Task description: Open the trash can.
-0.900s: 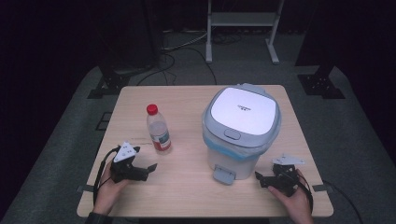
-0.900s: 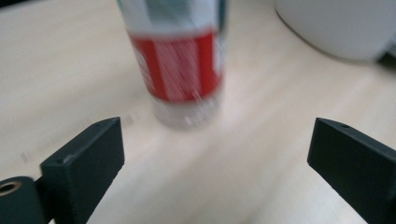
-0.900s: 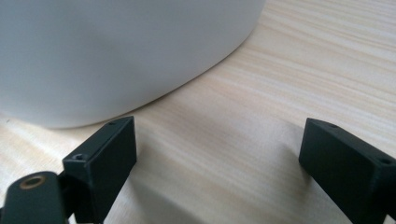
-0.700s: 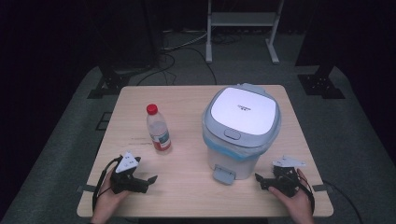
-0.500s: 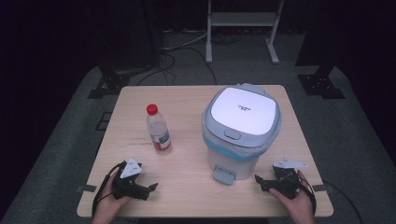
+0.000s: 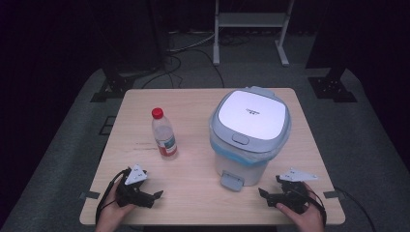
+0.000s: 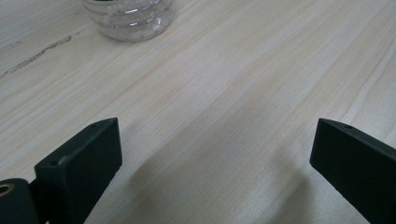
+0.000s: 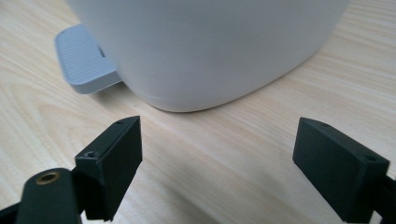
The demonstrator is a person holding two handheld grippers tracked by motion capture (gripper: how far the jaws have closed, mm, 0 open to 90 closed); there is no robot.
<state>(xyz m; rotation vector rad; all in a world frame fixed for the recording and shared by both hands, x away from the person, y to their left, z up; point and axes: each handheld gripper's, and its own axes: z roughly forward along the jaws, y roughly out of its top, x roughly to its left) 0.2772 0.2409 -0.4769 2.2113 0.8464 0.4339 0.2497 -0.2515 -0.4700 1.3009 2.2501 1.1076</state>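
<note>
Dark floor and a metal stand [image 6: 251, 24] surround the pale wooden table [image 6: 193, 104]. Both tongs rest low at its near edge, apparently parked in a ready pose: the left tongs [image 6: 155, 195] sit at the near left, the right tongs [image 6: 263, 193] at the near right, each spread wide with nothing between the jaws.

The bottle [image 6: 163, 134], clear with a red cap, stands upright left of centre, just beyond the left tongs, whose own view catches its base [image 7: 128, 18]. Its label is too small to read.

The pedal bin [image 6: 249, 135] stands right of centre, lid shut, liner showing under the rim, its pedal [image 6: 233, 181] facing the near edge, probably so the right tongs can press it. Small writing on the lid cannot be read.
</note>
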